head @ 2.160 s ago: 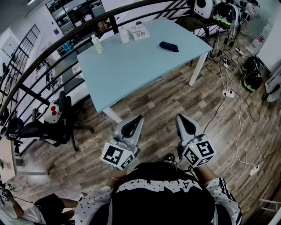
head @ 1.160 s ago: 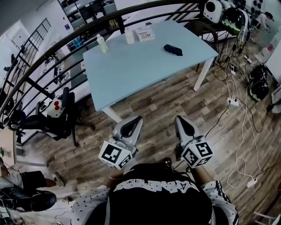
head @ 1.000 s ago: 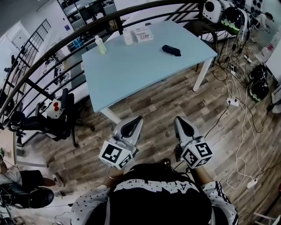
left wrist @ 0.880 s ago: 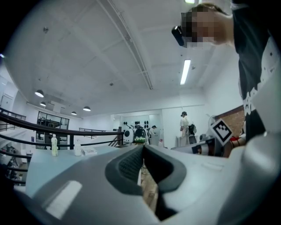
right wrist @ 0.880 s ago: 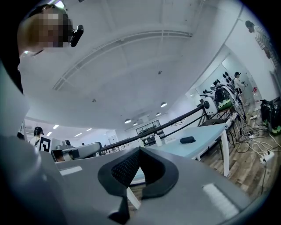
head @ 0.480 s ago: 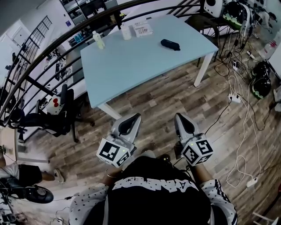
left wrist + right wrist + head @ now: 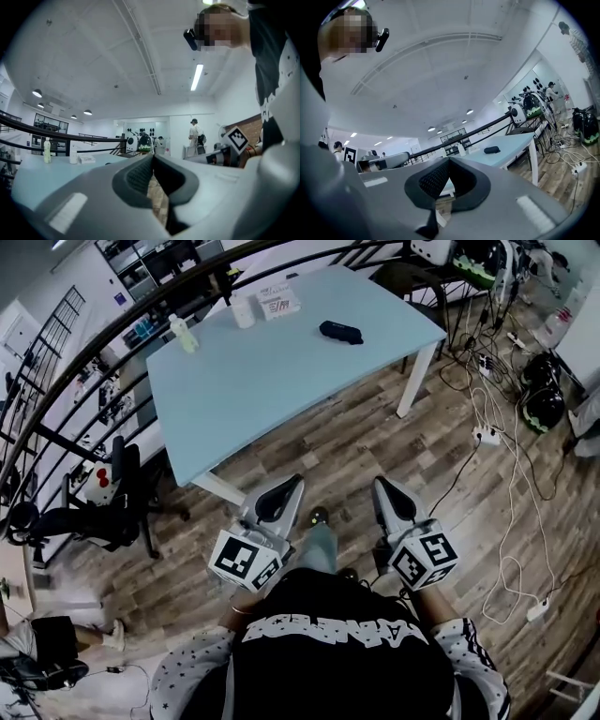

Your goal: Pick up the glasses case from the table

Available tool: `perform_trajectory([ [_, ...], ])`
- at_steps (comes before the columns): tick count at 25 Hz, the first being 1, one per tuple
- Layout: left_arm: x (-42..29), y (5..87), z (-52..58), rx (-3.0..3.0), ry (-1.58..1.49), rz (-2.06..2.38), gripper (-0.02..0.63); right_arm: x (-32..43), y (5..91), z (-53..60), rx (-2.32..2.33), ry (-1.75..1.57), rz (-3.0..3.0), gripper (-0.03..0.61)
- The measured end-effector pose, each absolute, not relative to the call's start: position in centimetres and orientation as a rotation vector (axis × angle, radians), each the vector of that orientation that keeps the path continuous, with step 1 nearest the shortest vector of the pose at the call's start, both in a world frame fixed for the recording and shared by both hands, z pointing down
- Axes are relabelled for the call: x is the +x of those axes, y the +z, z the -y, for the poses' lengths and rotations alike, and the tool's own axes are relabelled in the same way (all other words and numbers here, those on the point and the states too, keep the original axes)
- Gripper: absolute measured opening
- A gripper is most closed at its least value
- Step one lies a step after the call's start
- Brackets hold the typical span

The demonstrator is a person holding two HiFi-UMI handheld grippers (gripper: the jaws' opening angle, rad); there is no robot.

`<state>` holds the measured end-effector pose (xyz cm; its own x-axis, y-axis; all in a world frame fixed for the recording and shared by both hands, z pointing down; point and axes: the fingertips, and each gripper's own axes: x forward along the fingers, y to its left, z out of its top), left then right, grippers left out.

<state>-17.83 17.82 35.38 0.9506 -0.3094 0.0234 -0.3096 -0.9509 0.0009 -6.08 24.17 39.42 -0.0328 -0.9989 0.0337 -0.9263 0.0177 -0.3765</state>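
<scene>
Barely started; glasses case [image 7: 340, 332] lies on the table [image 7: 253, 381], well apart from left gripper [image 7: 286, 495] and right gripper [image 7: 389, 498]; both pairs of jaws closed together, empty; approach and grab left.

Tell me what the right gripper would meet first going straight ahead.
Probably the table, at its near edge; nothing shows in between. The right gripper points toward it, but height and depth are hard to judge.
</scene>
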Motion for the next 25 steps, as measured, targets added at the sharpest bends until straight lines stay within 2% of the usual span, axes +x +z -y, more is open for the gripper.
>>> perform_trajectory([
  [25,-7.8,37.0,-2.9,3.057,0.009,0.356,0.000,3.4,40.0,-10.4,-2.101,-0.462,-1.997,0.005],
])
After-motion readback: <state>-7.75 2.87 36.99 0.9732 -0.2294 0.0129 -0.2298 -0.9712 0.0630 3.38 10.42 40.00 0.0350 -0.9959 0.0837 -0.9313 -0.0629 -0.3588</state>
